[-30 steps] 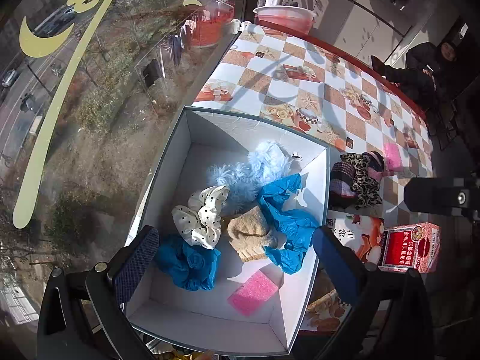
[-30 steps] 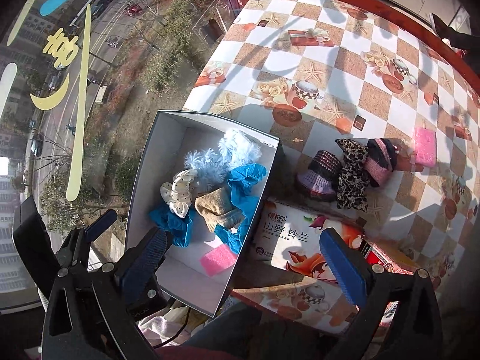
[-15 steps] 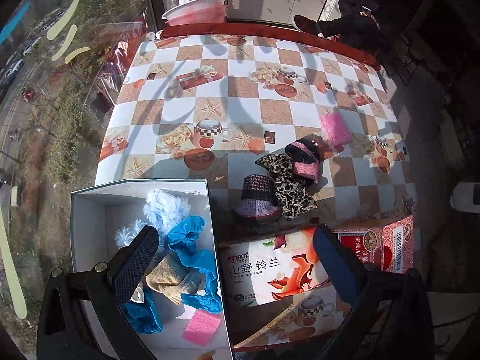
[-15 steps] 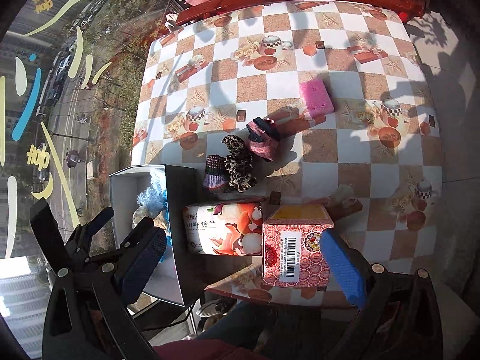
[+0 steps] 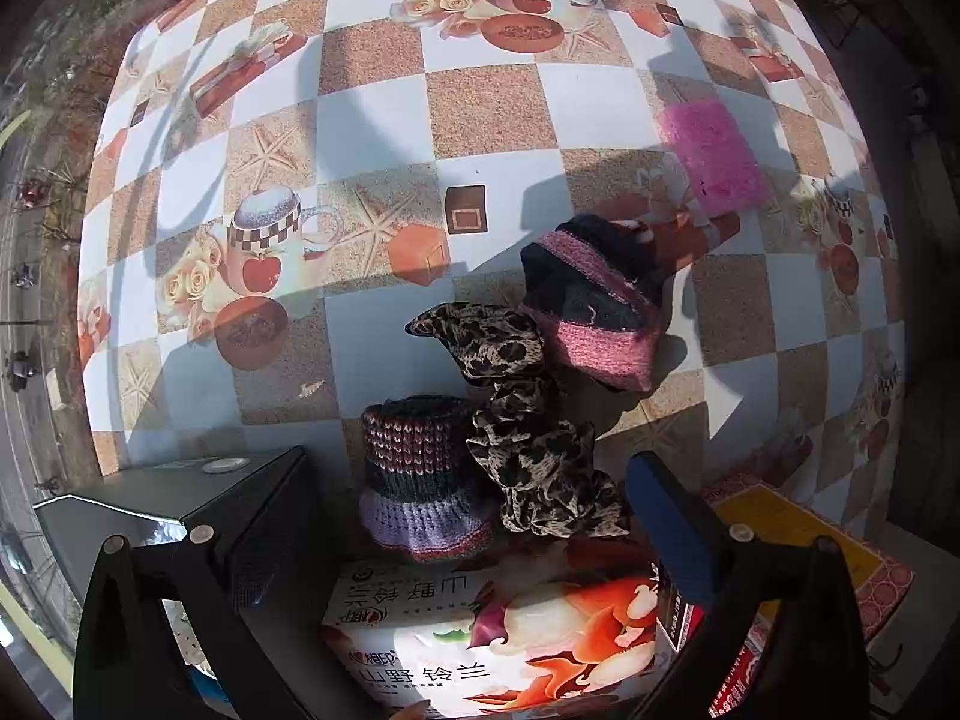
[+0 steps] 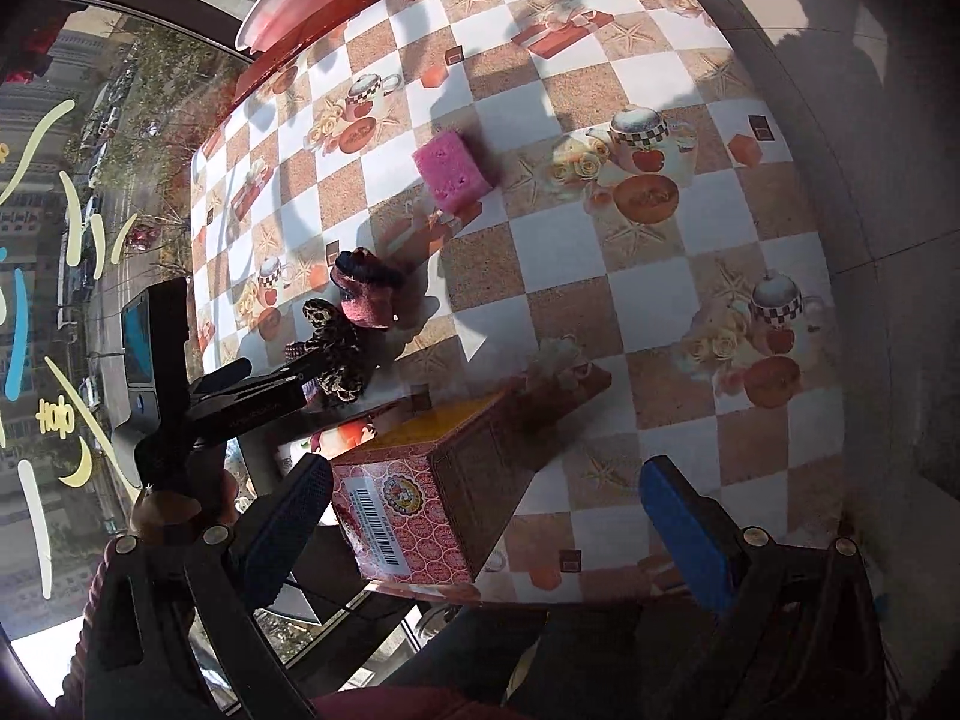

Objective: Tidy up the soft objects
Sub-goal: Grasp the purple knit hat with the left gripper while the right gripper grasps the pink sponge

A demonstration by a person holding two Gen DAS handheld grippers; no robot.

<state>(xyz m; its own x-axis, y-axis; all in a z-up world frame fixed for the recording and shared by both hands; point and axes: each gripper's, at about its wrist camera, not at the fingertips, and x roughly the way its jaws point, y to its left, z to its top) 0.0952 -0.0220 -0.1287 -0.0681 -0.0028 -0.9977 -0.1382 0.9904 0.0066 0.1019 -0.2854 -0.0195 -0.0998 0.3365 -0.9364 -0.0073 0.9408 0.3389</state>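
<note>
The left hand-held gripper (image 5: 456, 516) is hanging with its fingers apart, empty, over the knitted cuff (image 5: 420, 480), which is sitting dead ahead, beside the box (image 5: 180, 498). Just right, the leopard scrunchie (image 5: 528, 426) is trailing away toward the dark knit piece (image 5: 591, 300). The pink sponge (image 6: 451, 171) is lying farther out on the bench (image 6: 660, 276). The right hand-held gripper (image 6: 486, 516), also spread, is sitting farther off, so the left looks nearer.

Leopard scrunchie (image 5: 528, 420) between two knitted cuffs (touching both), pink sponge (image 5: 711, 156) apart
</note>
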